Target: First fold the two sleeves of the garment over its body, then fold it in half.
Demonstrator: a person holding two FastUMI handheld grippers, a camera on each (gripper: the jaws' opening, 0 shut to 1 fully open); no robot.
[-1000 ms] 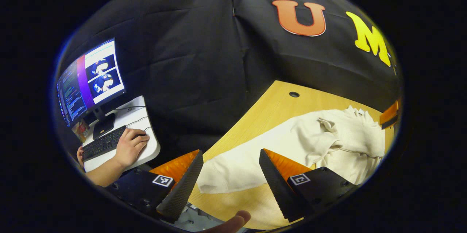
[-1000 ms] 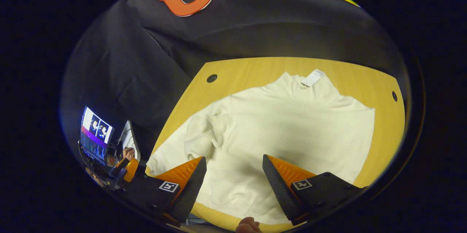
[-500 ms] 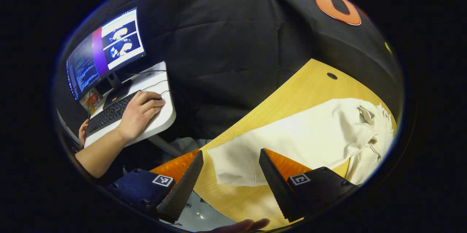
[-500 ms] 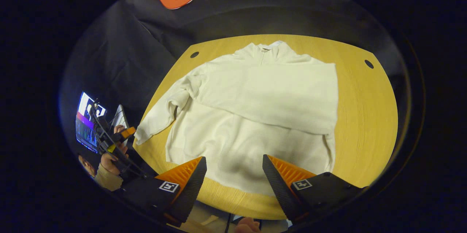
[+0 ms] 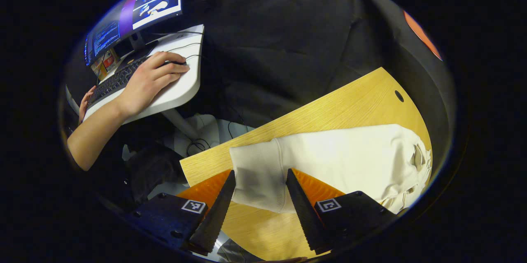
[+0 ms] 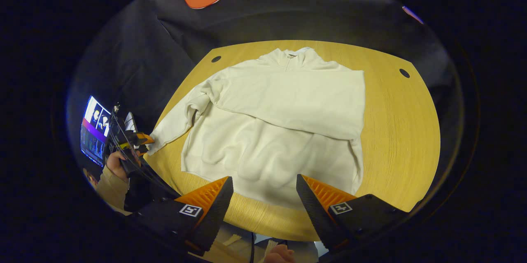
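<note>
Cream garment [image 6: 280, 123] spread on desk [image 6: 403, 131], bare wood at right edge | left sleeve cuff [image 5: 257, 180] bracketed by open left claw [image 5: 257, 207] | right claw [image 6: 263, 209] open, empty, at hem.

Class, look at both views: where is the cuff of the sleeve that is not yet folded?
In the left gripper view the cuff lies on the wooden table between the open left gripper fingers, near the table's edge. In the right gripper view it is at the garment's left.
</note>
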